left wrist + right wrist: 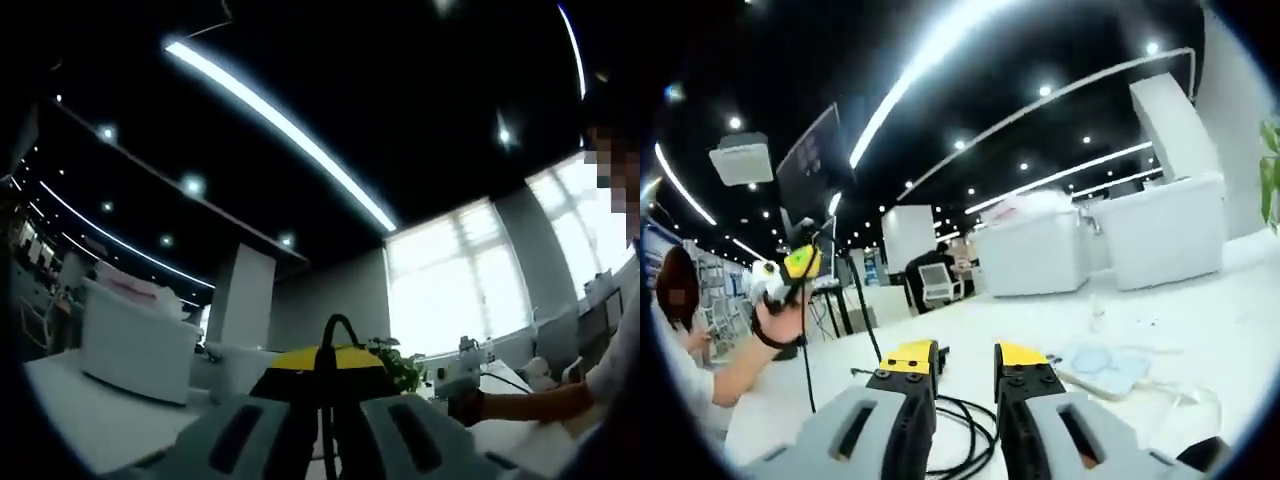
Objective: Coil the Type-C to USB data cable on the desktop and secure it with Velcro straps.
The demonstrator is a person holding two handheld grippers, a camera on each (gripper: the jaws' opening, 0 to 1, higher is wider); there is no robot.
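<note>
Pinching black cable (327, 400), left tongs (327, 440); right tongs (960, 372) parted above cable loops.

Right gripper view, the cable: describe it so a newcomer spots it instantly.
Start at the white desktop. Just ahead of the right gripper, between its yellow-tipped jaws, lies the cable. It is thin, black and looped, unlike the pale flat pouch to its right.

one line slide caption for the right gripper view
Open tongs over a black cable on a white desk.
</note>
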